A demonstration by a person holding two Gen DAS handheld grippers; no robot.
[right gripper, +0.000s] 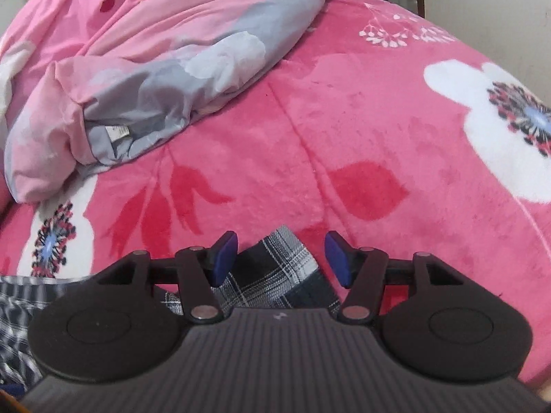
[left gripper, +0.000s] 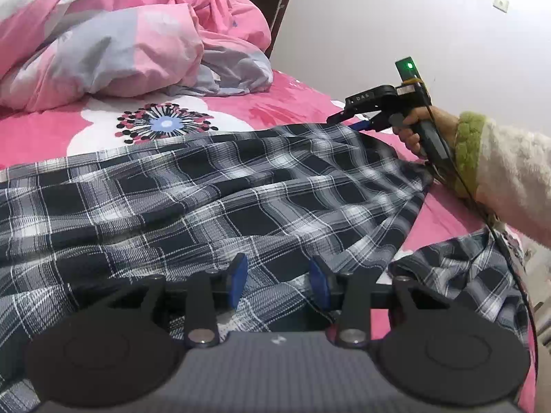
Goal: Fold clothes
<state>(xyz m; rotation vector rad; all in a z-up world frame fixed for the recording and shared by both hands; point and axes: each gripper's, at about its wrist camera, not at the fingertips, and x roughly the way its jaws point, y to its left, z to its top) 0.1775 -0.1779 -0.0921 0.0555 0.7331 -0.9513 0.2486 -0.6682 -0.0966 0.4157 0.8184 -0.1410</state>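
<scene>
left wrist view: plaid garment (left gripper: 213, 199) lies spread across the pink flowered bed (left gripper: 275, 103), a crumpled duvet (left gripper: 131, 44) behind it. left claw (left gripper: 278, 280) hangs partly open over the cloth, gripping nothing. right claw (right gripper: 280, 258), held by a hand (left gripper: 418, 130) at the garment's far corner, stands apart with the corner between its pads (right gripper: 225, 254), unpinched.
</scene>
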